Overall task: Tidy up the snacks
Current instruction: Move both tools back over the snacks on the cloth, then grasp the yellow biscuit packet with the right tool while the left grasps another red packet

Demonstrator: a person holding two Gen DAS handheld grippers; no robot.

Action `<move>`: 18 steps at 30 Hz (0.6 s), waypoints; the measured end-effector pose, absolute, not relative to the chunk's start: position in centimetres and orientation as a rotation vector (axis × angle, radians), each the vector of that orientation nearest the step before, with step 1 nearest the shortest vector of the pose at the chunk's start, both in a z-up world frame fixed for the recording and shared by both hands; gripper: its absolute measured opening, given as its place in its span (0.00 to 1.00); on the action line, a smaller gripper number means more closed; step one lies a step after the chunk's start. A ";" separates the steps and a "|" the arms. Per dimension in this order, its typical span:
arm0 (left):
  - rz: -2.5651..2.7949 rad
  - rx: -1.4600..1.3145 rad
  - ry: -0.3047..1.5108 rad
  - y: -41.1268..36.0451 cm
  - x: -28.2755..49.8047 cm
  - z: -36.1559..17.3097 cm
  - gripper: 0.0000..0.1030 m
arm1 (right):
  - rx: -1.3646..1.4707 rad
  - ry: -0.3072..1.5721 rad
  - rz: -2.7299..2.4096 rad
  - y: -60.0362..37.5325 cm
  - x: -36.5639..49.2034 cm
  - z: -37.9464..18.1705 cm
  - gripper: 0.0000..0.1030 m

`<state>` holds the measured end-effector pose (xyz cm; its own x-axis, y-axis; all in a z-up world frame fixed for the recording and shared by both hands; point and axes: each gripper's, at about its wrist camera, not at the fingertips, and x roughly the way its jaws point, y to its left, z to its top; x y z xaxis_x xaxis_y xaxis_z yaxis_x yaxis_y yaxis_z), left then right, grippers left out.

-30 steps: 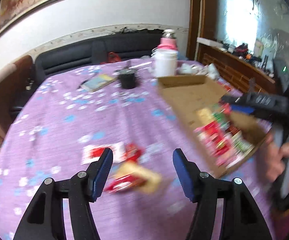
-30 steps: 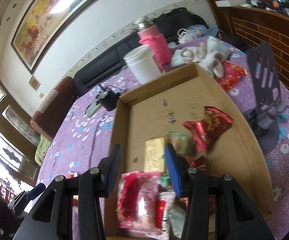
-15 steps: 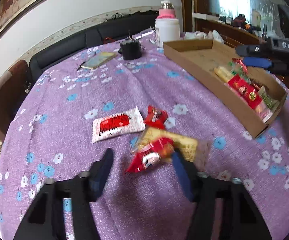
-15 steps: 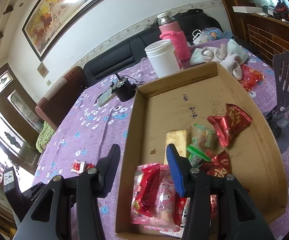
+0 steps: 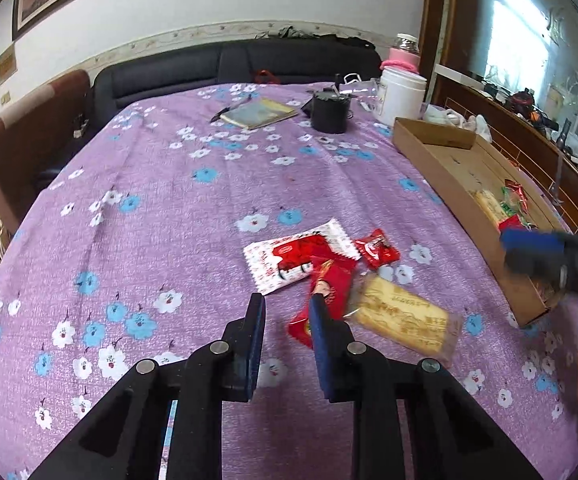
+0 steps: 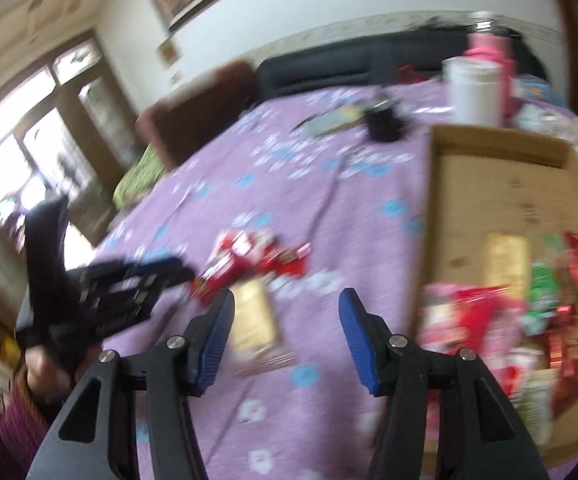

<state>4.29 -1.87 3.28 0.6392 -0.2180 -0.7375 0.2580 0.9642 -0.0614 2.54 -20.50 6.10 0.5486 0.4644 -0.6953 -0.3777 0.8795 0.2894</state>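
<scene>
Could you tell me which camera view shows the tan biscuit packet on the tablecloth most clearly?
The left wrist view: the biscuit packet lies sharp and almost whole, its printed wrapper visible, right of the left tool. The right wrist view shows the same packet motion-blurred, a tan smear beside the right tool's left finger.

Snack packets (image 5: 331, 276) on table (image 5: 161, 216), box (image 5: 469, 200) right

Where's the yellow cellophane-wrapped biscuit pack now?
Left wrist view: the yellow cellophane-wrapped biscuit pack lies on the purple floral tablecloth, right of the long red wrapper, outside the cardboard tray.
</scene>
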 end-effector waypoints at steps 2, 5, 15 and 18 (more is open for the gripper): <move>-0.268 0.045 0.831 -1.6 4.3 3.4 0.23 | 0.062 0.896 0.519 -18.7 2.5 5.5 0.52; -0.290 0.033 0.824 -1.6 4.1 3.7 0.23 | -0.014 0.934 0.508 -16.8 2.9 4.8 0.52; -0.272 0.022 0.815 -1.2 3.9 4.0 0.48 | -0.169 0.950 0.487 -13.3 3.2 1.7 0.51; -0.282 0.030 0.812 -1.5 3.8 4.0 0.48 | -0.254 0.916 0.463 -12.7 2.6 1.7 0.32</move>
